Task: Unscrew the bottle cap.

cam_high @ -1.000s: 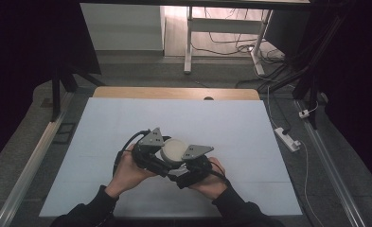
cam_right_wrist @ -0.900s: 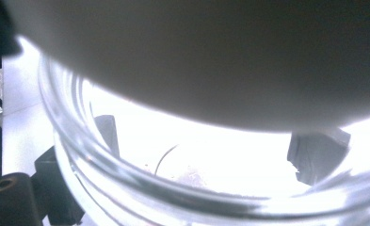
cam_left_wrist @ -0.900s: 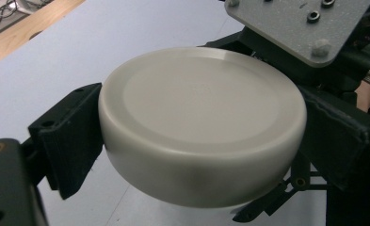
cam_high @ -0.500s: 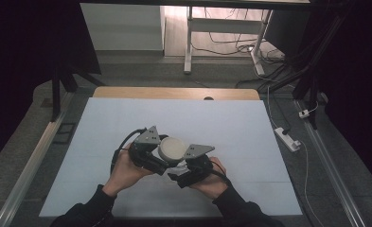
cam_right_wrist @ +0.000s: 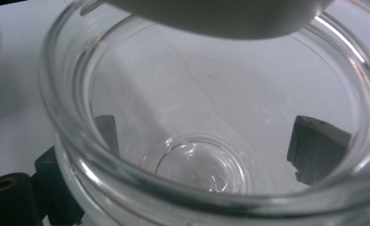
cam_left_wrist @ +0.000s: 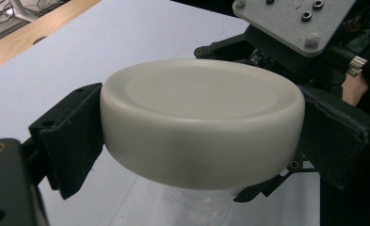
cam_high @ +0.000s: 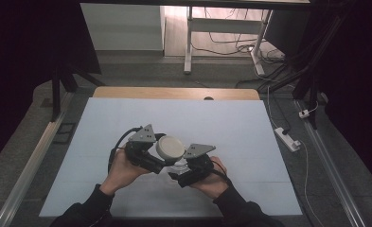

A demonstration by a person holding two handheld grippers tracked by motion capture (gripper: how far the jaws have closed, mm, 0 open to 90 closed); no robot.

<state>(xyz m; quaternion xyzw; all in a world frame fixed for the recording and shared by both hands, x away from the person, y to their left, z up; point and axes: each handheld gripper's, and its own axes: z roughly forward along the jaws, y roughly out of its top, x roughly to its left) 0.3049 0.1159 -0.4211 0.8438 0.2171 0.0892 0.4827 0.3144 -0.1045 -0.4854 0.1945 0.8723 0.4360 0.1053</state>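
Observation:
A round white lid (cam_left_wrist: 201, 117) is clamped at its sides by my left gripper (cam_left_wrist: 201, 141), shut on it. The lid (cam_high: 170, 147) is held over the middle of the table's near half. Just under it is a clear empty jar (cam_right_wrist: 197, 165), mouth tilted toward the camera, with my right gripper (cam_right_wrist: 213, 141) shut on its body; both black fingers (cam_right_wrist: 319, 146) show through the glass. The lid's edge (cam_right_wrist: 220, 19) hangs over the jar's rim, apart from it. In the high view my left gripper (cam_high: 167, 155) and right gripper (cam_high: 181, 168) meet at the jar (cam_high: 178, 165).
The pale blue table mat (cam_high: 231, 127) spreads wide on all sides of the hands. A wooden strip (cam_high: 174, 92) runs along the far edge. A power strip (cam_high: 287, 138) and cables lie on the floor to the right.
Both hands with lid and jar have drifted very slightly left. Both holds are unchanged.

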